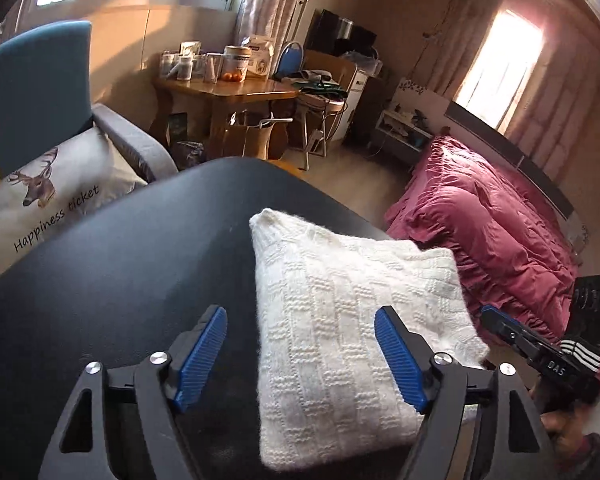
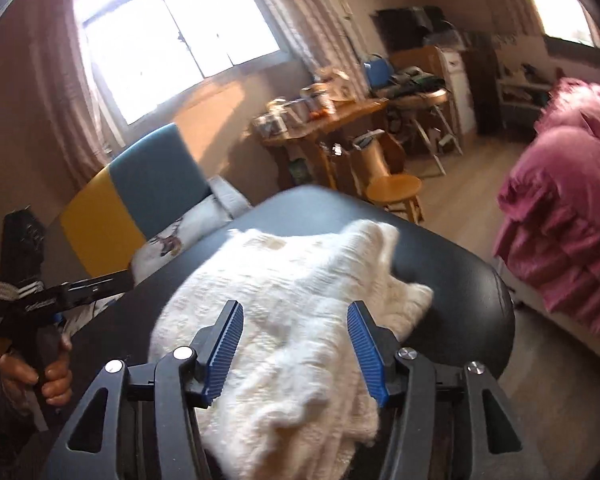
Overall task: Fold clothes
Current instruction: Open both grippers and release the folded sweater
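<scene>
White knitted sweater (image 1: 340, 320) lies folded into a block on a black padded table (image 1: 120, 264), its long axis running away from both tools toward the table's far edge. Left gripper (image 1: 300, 360) hangs over the sweater's near left edge, jaws spread wide and pinching nothing; one blue pad sits over the knit, the other over bare table. Right gripper (image 2: 296, 352), also spread and empty, hovers directly above the fabric's near end, with knit showing between its pads. Judging by that, the right tool looks nearer the cloth's middle, while the left is better placed for the edge.
</scene>
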